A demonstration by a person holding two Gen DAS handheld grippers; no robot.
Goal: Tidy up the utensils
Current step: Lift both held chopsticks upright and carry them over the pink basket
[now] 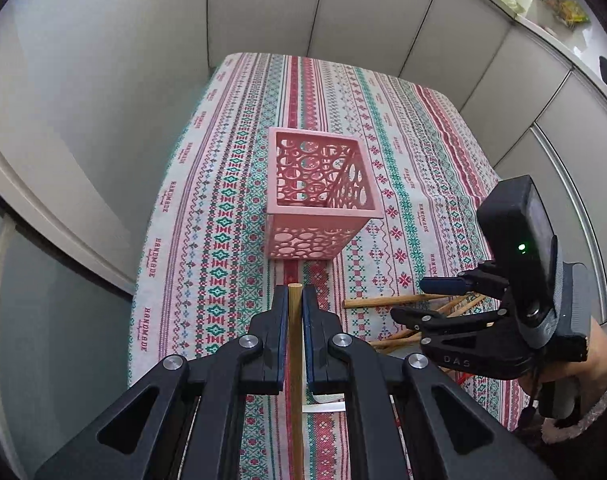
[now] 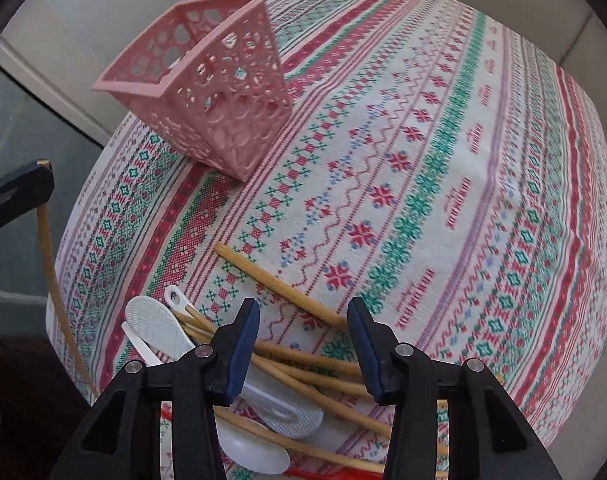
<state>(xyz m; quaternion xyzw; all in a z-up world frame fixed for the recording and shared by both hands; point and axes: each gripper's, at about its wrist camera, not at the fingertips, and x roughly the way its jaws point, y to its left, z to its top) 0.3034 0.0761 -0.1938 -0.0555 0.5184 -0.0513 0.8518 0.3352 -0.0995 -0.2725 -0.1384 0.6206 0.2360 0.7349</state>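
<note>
My left gripper [image 1: 295, 300] is clamped on one chopstick [image 1: 295, 360], stick running back along the fingers, tip poking just past them, held above the cloth [image 1: 223, 200]. My right gripper [image 2: 303, 344] gapes wide, holding nothing, hovering over the utensil pile: loose chopsticks [image 2: 279, 284] crisscrossed, white rice paddle [image 2: 159, 328], white spoon [image 2: 255, 456], something red [image 2: 323, 474] at the near edge, can't tell what. Farther out, the pink basket [image 1: 315, 184] stands upright mid-table, nothing visible inside. Grey panels [image 1: 103, 80] behind the table.
</note>
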